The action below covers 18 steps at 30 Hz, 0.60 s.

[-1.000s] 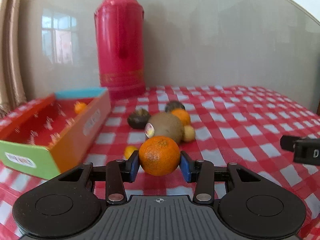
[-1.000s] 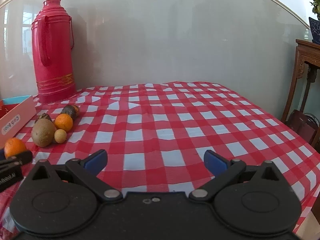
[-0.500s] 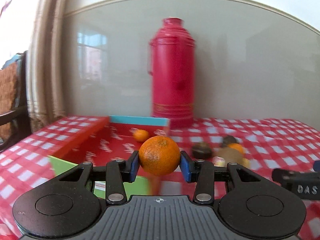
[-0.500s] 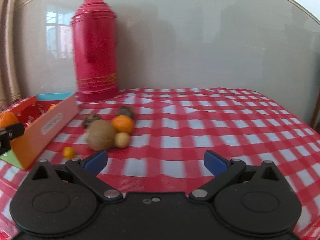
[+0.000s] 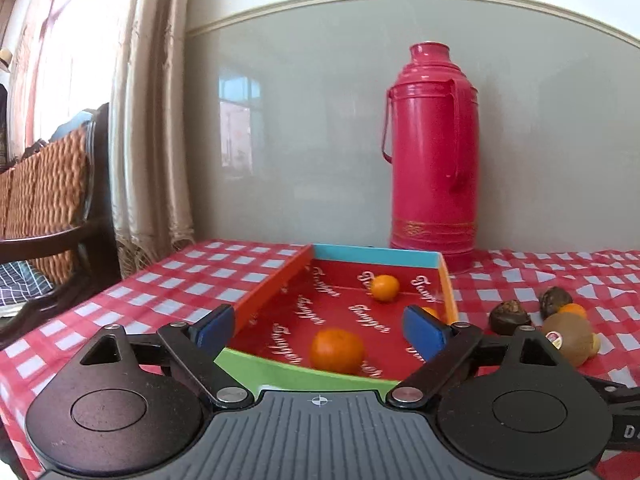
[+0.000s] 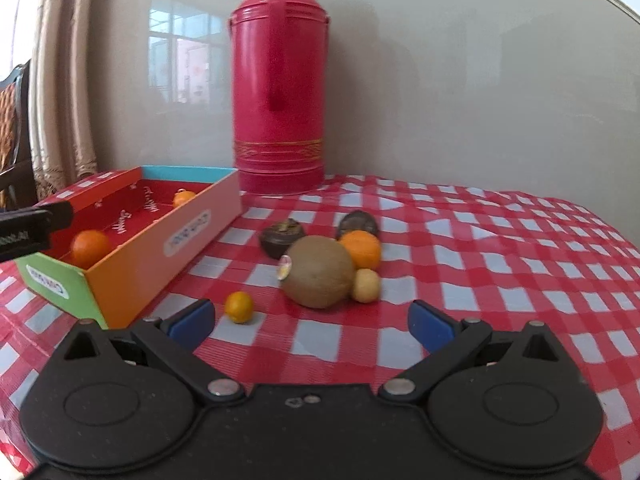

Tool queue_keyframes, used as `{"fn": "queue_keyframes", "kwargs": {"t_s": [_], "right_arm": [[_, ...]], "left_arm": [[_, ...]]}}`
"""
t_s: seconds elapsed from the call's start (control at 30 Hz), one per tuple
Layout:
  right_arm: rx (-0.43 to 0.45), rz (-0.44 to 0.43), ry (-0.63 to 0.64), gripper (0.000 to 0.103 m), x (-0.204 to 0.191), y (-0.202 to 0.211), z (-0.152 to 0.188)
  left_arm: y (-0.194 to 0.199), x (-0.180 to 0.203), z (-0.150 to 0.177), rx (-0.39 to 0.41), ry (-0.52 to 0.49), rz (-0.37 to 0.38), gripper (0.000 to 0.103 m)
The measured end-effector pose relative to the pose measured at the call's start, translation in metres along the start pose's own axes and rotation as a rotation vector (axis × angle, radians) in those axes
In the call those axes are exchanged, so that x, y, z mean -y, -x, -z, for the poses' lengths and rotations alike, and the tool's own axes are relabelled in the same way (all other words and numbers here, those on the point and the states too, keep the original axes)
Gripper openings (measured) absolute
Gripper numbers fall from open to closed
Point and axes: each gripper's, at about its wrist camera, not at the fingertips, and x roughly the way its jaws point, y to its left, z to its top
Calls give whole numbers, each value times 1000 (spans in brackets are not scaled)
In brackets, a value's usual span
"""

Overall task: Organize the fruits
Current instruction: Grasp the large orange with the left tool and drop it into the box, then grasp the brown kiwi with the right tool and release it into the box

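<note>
Red-checked tablecloth [image 6: 500, 248] underneath; left gripper [image 5: 320, 330] opening its jaws above box [image 5: 280, 370], nothing between them, dropping mandarin [image 5: 337, 351] by near wall. Right gripper [image 6: 312, 322] gaping empty, facing kiwi [image 6: 318, 272] cluster mid-table beyond.

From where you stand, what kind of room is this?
Probably a home dining room: a table under a red checked tablecloth, a red thermos flask against the wall, and a curtain beside a wicker-backed chair.

Red-and-white checked tablecloth [image 6: 480, 240], crimson flask [image 6: 278, 100] banded in gold — box [image 5: 280, 368] red inside, green-fronted, blue-backed.
</note>
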Motion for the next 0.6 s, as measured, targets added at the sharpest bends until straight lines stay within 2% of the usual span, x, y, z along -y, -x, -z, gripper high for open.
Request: {"fn": "queue_keyframes", "kwargs": {"t_s": [0.33, 0.5, 0.6], "right_arm": [[12, -20, 51, 97, -14, -9, -3], [36, 27, 58, 97, -14, -17, -9], [30, 50, 27, 93, -8, -26, -14]], "left_arm": [[-1, -47, 3, -23, 24, -88, 90], [0, -59, 6, -27, 12, -107, 90], [0, -67, 7, -29, 5, -124, 90]]}}
